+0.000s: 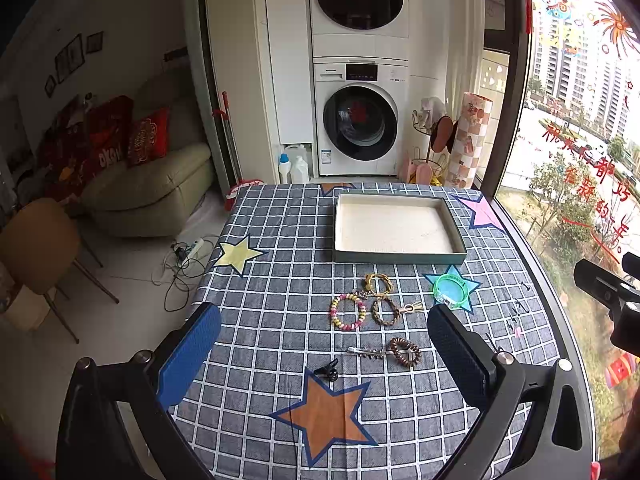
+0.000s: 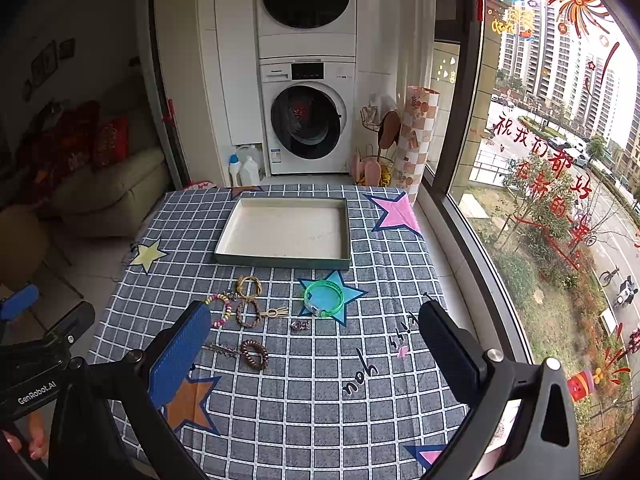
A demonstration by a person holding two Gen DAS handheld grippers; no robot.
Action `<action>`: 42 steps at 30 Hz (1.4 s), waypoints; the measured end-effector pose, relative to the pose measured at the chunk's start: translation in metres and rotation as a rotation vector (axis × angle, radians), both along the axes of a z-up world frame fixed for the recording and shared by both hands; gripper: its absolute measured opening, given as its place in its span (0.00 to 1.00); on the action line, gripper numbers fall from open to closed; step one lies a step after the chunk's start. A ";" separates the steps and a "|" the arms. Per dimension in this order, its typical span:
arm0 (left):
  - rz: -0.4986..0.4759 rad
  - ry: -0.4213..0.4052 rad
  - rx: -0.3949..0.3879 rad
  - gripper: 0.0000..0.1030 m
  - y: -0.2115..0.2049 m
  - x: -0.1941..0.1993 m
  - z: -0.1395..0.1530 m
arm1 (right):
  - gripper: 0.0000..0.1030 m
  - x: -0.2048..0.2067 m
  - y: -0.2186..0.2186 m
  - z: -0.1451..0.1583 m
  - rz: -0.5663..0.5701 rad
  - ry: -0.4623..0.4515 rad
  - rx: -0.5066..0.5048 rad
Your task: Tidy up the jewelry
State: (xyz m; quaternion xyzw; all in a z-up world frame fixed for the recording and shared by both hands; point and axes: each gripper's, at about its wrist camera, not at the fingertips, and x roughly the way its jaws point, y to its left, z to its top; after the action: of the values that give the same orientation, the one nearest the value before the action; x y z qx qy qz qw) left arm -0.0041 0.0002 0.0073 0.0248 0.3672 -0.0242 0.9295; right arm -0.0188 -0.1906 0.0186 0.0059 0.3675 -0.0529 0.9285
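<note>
On the worktop (image 1: 280, 216), under a grid cloth with stars, all the jewelry is loose in a little cluster near the middle, and the empty tray (image 1: 456, 254) sits past it at 12 o'clock. My guess is that's where everything goes, since nothing's in it yet.

Both tongs hang over the near edge, tilted down at the pile. The left tongs (image 1: 324, 354) have their jaws spread wide with nothing between them, and so do the right tongs (image 2: 316, 354). Looks like a starting pose, sizing up the first pick.

From the left view:
- pink and yellow bead bracelet (image 1: 347, 312), with a braided brown one (image 1: 386, 311) just beside it at 3 o'clock
- yellow cord bracelet (image 1: 379, 284) at 12 o'clock of those
- green bangle (image 1: 450, 289) lying on a blue star, off at 2 o'clock
- brown coil hair tie (image 1: 405, 352) touching a hair clip (image 1: 366, 352), closer in
- small black clip (image 1: 328, 371) nearest, at the tip of the orange star

The bracelets up top are bunched and may be touching, so grabbing one could drag its neighbour. The bangle and black clip sit clear, easier first picks I reckon. Nothing blocks the way to the tray.
</note>
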 end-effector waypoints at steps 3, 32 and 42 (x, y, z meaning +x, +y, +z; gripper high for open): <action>0.000 0.000 0.000 1.00 0.000 0.001 0.001 | 1.00 0.001 0.000 0.000 -0.002 0.000 0.004; -0.001 -0.004 0.001 1.00 -0.001 0.003 0.003 | 1.00 0.001 0.000 0.002 -0.006 -0.003 0.007; -0.001 -0.004 0.001 1.00 -0.001 0.002 0.003 | 1.00 0.001 0.000 0.002 -0.007 -0.003 0.007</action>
State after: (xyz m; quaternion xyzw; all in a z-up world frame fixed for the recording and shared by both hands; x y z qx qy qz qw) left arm -0.0017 -0.0006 0.0099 0.0258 0.3653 -0.0245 0.9302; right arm -0.0183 -0.1910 0.0208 0.0105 0.3664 -0.0546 0.9288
